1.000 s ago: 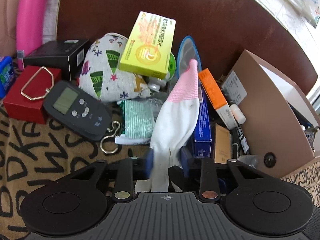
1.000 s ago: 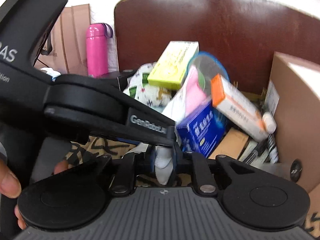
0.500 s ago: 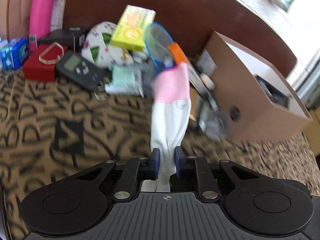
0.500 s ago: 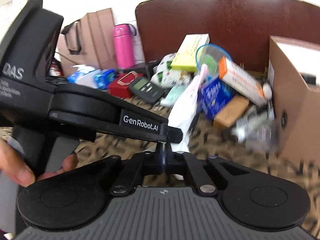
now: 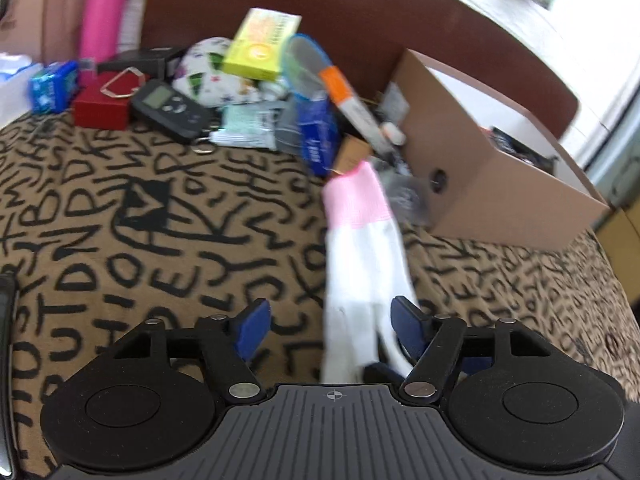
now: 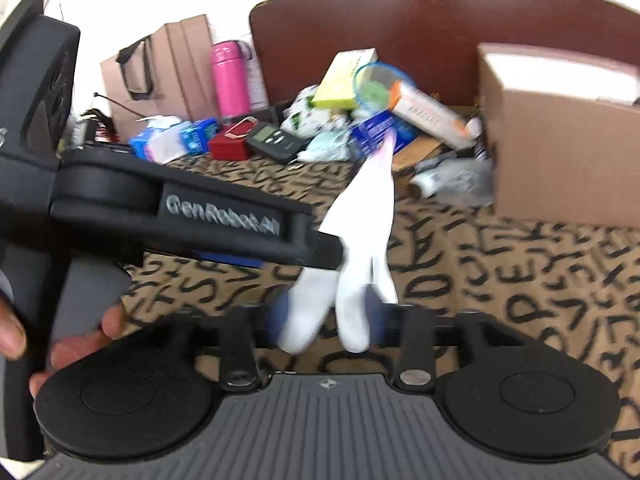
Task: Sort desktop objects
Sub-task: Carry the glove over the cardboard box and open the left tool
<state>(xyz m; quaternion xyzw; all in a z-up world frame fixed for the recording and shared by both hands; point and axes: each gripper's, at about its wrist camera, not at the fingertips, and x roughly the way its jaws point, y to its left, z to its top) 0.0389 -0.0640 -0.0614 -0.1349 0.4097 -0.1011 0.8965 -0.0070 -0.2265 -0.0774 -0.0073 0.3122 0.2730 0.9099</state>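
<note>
1. Your left claw (image 5: 326,328) has just been opening; its blue pads (image 5: 253,326) stand apart with the white glove (image 5: 362,264) loose between them, nearer the right pad.
2. The glove lies out along the patterned tabletop (image 5: 140,248), pink cuff toward the cardboard box (image 5: 492,184), clear of the pile.
3. Your right claw (image 6: 326,318) has also just been opening, the glove's fingers between its pads, unclamped. Draw both claws straight back so the fabric doesn't snag.
</note>
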